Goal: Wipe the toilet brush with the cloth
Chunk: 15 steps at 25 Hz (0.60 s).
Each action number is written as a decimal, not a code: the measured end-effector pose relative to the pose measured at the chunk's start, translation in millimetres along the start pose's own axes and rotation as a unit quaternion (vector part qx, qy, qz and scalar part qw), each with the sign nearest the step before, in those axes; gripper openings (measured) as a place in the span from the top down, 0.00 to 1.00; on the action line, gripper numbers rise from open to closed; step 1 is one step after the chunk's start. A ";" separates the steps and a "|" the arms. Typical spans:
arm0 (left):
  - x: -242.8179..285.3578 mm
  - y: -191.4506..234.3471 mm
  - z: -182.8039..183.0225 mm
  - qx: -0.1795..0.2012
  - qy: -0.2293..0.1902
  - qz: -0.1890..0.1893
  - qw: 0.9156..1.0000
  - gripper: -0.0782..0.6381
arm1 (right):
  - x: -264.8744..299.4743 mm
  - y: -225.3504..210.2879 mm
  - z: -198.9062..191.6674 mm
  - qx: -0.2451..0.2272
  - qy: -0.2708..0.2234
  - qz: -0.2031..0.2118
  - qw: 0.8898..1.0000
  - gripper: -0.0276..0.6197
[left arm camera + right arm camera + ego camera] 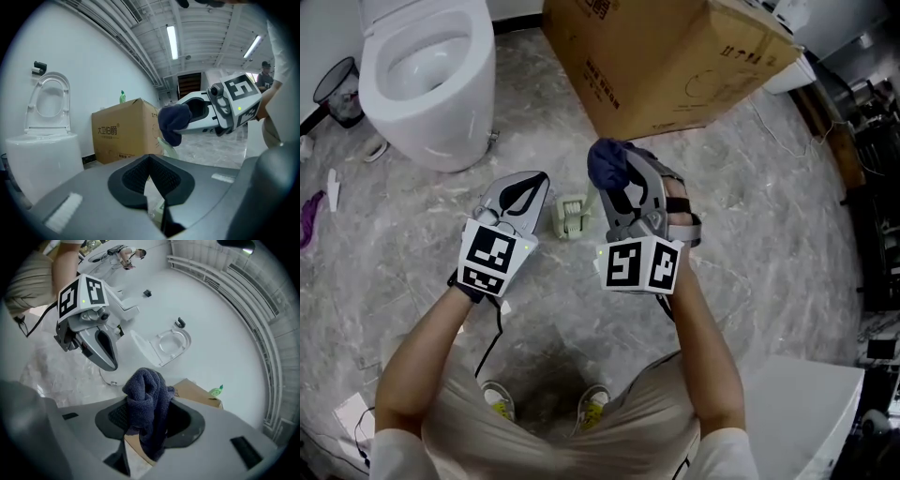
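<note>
Grey marbled floor (pixel 769 234) underfoot. Right gripper (pixel 614 183) clamps a bunched dark blue cloth (pixel 146 394). Left gripper (pixel 150 159) has its jaws together with nothing between. The pale green toilet brush (pixel 570 217) sits low between them, seemingly unheld. Secure it first, then wipe with the cloth's free end. Beyond stand a cardboard box (pixel 666 56) and a toilet (pixel 431 75).

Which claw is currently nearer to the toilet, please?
Left. The left claw hovers close beside the toilet; the right claw, gripping the cloth, is farther off, by the cardboard box.
</note>
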<state>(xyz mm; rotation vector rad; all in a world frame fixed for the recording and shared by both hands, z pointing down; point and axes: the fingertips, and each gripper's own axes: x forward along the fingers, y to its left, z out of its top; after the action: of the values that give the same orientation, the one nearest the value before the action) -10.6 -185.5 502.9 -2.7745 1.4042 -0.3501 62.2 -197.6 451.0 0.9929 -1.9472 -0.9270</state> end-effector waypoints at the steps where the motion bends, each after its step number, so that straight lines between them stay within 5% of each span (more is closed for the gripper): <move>1: 0.3 -0.7 1.3 -0.001 -0.002 0.000 1.000 0.89 | 2.8 4.7 -1.6 -0.008 0.003 0.007 1.000 0.68; 7: -3.2 0.0 6.0 0.002 -0.002 0.002 1.000 0.89 | 9.6 35.2 -21.7 -0.016 0.024 0.055 0.998 0.68; 15: -1.5 -2.2 10.1 -0.001 -0.008 0.000 1.000 0.89 | 8.2 43.7 -30.2 -0.021 0.024 0.054 0.998 0.68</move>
<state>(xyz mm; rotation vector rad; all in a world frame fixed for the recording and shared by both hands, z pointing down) -7.6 -183.9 493.0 -2.7723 1.4009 -0.3270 70.5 -193.4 503.9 0.8705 -1.9135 -0.8706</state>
